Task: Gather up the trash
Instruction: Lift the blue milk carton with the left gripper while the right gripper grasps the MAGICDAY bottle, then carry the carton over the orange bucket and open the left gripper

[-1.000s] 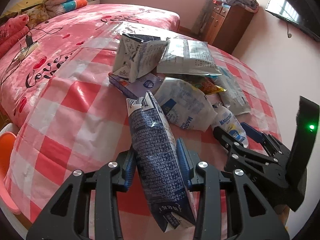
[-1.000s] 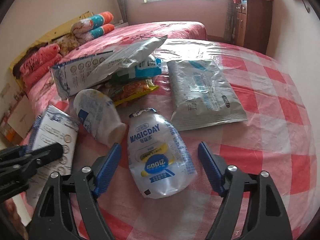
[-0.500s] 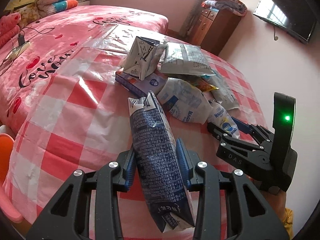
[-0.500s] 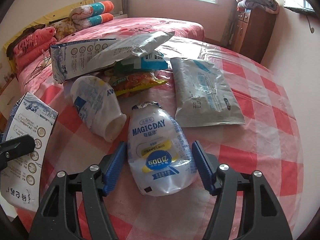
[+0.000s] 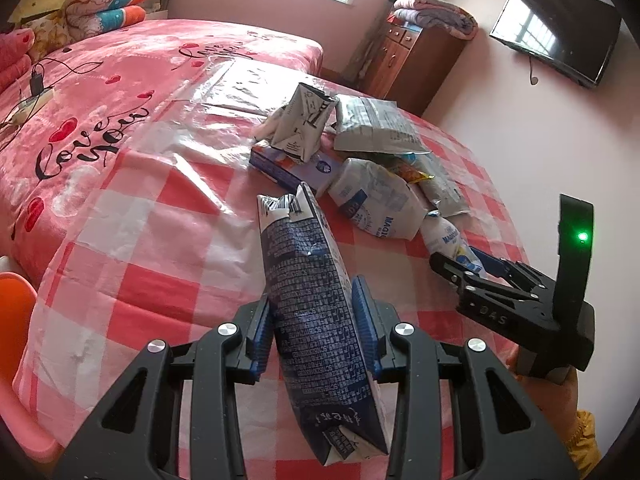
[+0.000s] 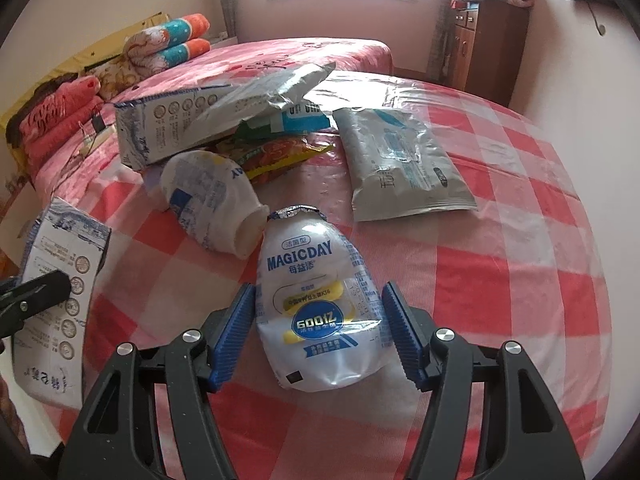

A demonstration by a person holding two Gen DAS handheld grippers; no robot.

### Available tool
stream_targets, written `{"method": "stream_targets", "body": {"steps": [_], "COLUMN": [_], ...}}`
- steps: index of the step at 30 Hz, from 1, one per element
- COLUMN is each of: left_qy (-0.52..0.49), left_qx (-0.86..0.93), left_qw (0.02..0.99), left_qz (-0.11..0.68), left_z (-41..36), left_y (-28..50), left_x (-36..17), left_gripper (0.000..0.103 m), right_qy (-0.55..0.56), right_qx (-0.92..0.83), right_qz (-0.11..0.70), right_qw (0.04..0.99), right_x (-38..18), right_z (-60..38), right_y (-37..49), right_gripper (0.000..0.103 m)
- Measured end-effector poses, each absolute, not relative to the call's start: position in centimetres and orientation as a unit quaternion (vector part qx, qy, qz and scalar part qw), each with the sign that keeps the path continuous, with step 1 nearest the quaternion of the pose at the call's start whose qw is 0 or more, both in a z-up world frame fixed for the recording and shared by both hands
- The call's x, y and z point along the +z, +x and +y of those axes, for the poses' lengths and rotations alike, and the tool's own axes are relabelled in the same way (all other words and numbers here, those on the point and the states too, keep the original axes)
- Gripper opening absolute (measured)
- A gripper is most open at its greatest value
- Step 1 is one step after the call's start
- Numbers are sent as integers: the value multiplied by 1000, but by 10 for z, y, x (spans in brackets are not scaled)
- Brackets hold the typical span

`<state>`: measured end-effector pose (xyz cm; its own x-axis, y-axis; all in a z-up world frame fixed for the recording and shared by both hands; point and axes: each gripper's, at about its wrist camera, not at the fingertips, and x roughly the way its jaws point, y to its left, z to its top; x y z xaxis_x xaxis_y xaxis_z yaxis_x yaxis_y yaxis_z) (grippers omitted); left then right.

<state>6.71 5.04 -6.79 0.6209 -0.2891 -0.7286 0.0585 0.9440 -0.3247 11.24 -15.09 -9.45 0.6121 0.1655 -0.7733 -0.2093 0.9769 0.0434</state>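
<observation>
The squashed MAGICDAY bottle (image 6: 320, 312) lies flat on the checked bench (image 6: 500, 280), its foil-rimmed neck pointing away from the right claw (image 6: 320, 336) and its base towards it, so its long axis runs straight along the line of the claw's fingers. Its widest part sits between the blue pads (image 6: 402, 336); the right claw is about a quarter open and the left pad meets the bottle's side, though whether the right pad touches is hard to tell. I judge the coming lift depends on that grip across the short axis holding on soft, crumpled plastic. Beside the neck lies a second crushed bottle (image 6: 212, 204), close enough to be nudged. Further left, the left claw (image 5: 316, 332) is clamped nearly closed on a dark blue carton (image 5: 316, 308), held off the bench and well apart from the remaining pile of wrappers (image 5: 376, 128)
</observation>
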Motion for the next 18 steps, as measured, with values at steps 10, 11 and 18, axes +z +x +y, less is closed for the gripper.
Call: {"method": "stream_targets", "body": {"steps": [10,11,18], "left_qy": [-155,-157,-167], "left_qx": [-106,-105,-82], "left_qw": [895,896,909], "left_qz": [405,401,374], "left_z": [74,78,108], "left_y": [56,54,37], "left_x": [-62,-61,-46], "left_gripper": [38,38,38], "right_qy": [27,33,58], "right_qx": [137,145,235], "right_qz": [412,411,413], "right_qw": [900,899,878], "right_x": [-65,-62,-43], "right_z": [-139,-136,-88], "right_y": [83,80,70], "right_gripper": [65,65,65]}}
